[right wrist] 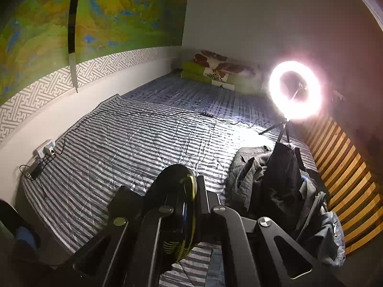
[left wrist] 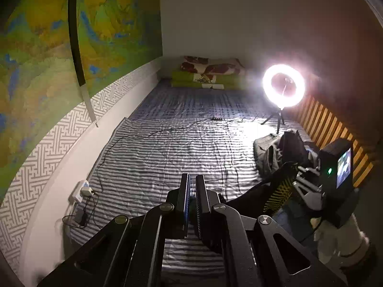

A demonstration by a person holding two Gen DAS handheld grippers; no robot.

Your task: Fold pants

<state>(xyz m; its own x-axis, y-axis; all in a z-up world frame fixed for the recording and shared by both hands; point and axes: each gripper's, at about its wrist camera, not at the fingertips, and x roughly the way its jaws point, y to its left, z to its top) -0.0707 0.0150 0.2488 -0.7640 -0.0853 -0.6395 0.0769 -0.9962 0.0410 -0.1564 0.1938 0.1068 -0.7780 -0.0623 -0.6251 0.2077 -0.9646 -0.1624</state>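
Striped bed (left wrist: 148, 148); both hand-held grippers clamp black pants (right wrist: 177, 191) (yellow-trimmed).

The bed (left wrist: 153, 148) is covered in striped quilted cloth — soft, creased, with a slight sheen under the lamp. The pants (right wrist: 177, 203) are matt black fabric with yellow ribbed trim. Beside them the heap of clothes (right wrist: 270, 179) is dull grey and dark cloth, rumpled. The left hand-held gripper (left wrist: 192, 199) and right hand-held gripper (right wrist: 195, 203) are matt black plastic or metal, which of the two is unclear, with shiny round metal pivot pins. The slatted rail (right wrist: 344, 181) looks like smooth varnished wood. The wall hanging (left wrist: 47, 47) is matt — painted or printed. The pillows (left wrist: 210, 74) are printed cloth.
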